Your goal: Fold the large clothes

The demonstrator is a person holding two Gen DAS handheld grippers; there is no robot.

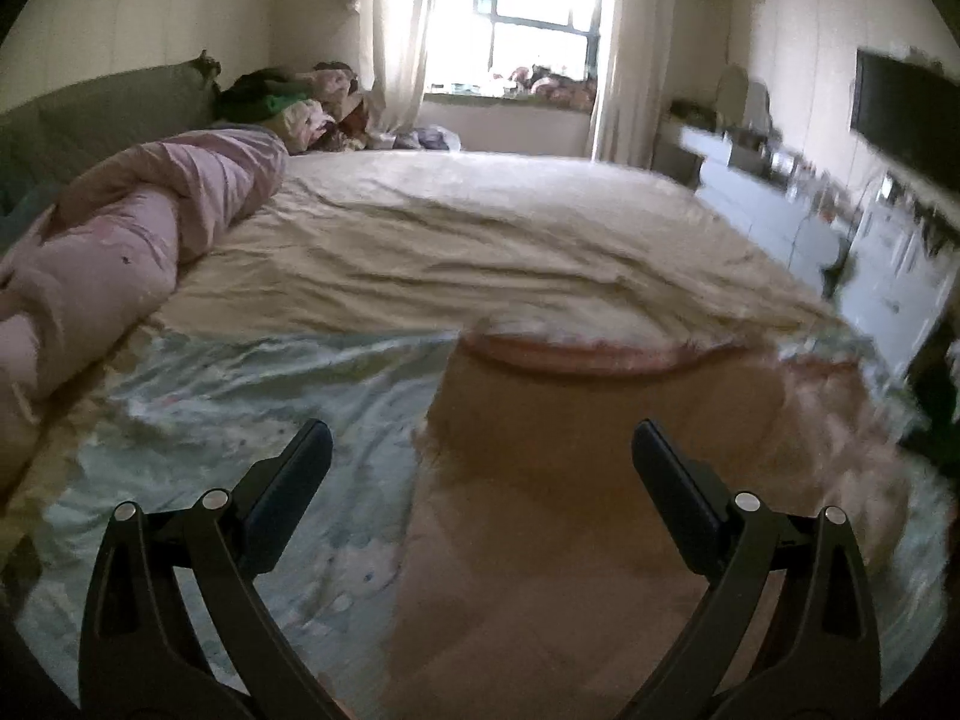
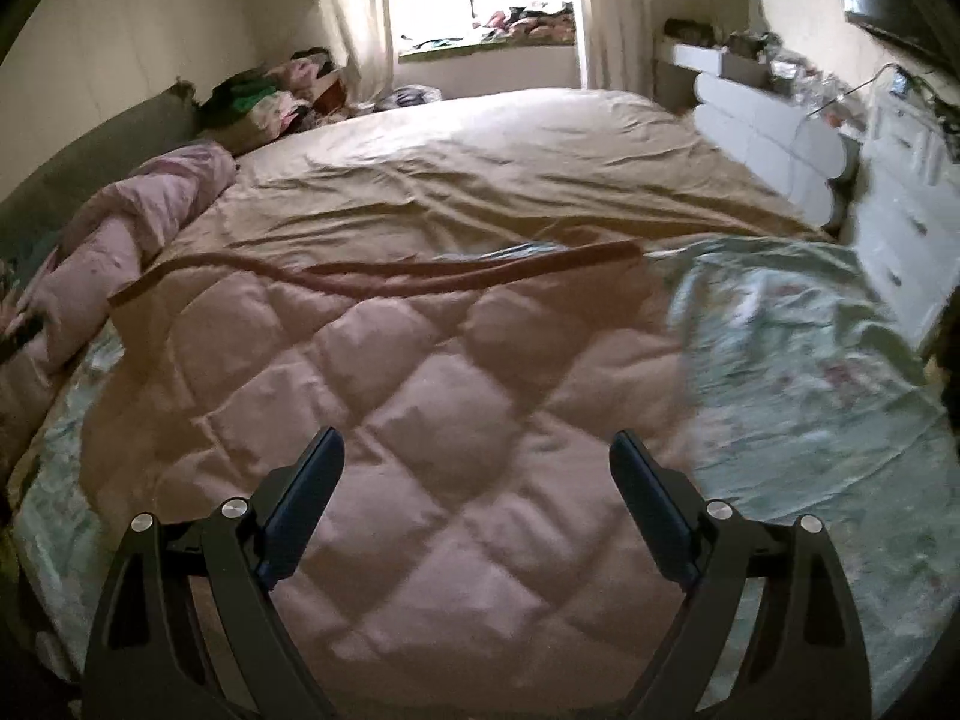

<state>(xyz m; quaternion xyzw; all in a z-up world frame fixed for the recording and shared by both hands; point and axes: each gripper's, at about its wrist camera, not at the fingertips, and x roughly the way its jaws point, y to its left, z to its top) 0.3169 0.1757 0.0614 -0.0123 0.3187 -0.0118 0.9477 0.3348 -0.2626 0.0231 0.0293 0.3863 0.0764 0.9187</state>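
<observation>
Motion blur smears the dresser [image 1: 840,222] and quilt [image 1: 600,480] edge

Light source: daylight from the window [image 1: 528,18] at 12 o'clock in both views, blown out to white.
Room brightness: dim and warm away from the glass; walls are grey-beige.
Shadows: soft dark folds on the bed sheet [image 1: 480,228]; the quilt [image 2: 420,420] shows shaded stitch lines.
Blur: left view smeared at 3 o'clock, over the white drawers [image 1: 888,252]; right view is sharper, with light smear at 3 o'clock.
Distortion: fisheye bending, black corners in both.
</observation>
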